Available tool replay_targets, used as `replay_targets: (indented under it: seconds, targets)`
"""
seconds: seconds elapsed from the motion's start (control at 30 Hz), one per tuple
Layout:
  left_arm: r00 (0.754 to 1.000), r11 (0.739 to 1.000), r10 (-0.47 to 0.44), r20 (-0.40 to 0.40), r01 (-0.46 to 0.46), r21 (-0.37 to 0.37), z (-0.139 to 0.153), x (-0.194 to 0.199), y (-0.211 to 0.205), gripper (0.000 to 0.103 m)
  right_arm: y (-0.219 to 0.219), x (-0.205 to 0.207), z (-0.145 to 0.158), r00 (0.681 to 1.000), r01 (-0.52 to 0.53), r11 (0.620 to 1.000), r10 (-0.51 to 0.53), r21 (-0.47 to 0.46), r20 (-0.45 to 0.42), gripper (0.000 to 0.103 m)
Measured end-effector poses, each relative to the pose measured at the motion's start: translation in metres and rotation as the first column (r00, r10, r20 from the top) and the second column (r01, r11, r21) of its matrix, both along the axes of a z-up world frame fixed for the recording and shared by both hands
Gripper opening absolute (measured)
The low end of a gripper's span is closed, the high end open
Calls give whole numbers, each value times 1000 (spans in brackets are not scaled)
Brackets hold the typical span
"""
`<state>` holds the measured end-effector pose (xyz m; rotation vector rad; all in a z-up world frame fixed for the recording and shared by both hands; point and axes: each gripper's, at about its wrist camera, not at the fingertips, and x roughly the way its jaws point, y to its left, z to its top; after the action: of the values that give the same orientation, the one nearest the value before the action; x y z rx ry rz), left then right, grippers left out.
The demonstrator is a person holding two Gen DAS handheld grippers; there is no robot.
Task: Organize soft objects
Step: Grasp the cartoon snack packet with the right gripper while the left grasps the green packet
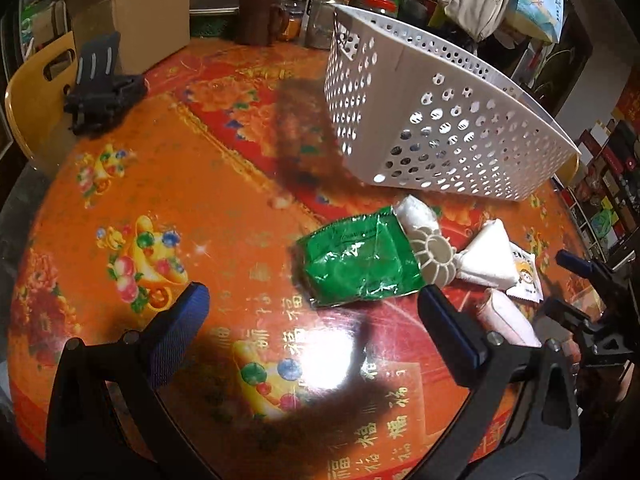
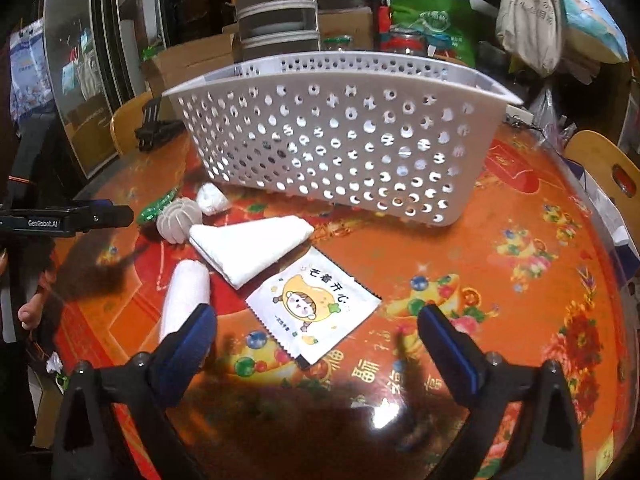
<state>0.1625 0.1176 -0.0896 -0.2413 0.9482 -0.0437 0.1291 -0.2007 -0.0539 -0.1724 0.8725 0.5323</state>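
A white perforated basket (image 1: 436, 120) (image 2: 340, 136) stands on the orange table. In front of it lie a green foil packet (image 1: 360, 260), a beige ribbed pumpkin-shaped toy (image 1: 434, 260) (image 2: 178, 220), a small white bundle (image 1: 416, 212) (image 2: 210, 198), a folded white cloth (image 1: 486, 256) (image 2: 250, 246), a white cartoon sachet (image 1: 526, 276) (image 2: 314, 304) and a pale pink roll (image 1: 510, 318) (image 2: 184, 300). My left gripper (image 1: 314, 328) is open, just short of the green packet. My right gripper (image 2: 318, 344) is open over the near end of the sachet.
A black phone stand (image 1: 100, 92) (image 2: 154, 128) sits at the table's far edge by a yellow chair (image 1: 36, 92). Cardboard boxes (image 1: 136, 12), a brown mug (image 1: 256, 20), jars and bags crowd the back. Another yellow chair (image 2: 604, 168) stands at the right.
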Motion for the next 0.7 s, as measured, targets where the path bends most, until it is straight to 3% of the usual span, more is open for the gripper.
replay_targets:
  seconds: [0.3, 0.4, 0.53, 0.7]
  targets:
    - [1000, 1000, -12, -12, 12, -10, -8, 4, 2, 103, 17, 15, -15, 999, -17, 998, 15, -53, -41, 89]
    - [999, 1000, -28, -18, 29, 12, -12, 5, -1, 103, 22, 17, -19, 998, -26, 997, 22, -75, -57, 83]
    - [997, 995, -72, -32, 74, 70, -14, 10, -12, 103, 26, 18, -19, 999, -30, 995, 26, -99, -40, 64]
    - [994, 985, -102, -47, 107, 136, -16, 19, -25, 103, 24, 17, -18, 999, -29, 995, 25, -95, -34, 55]
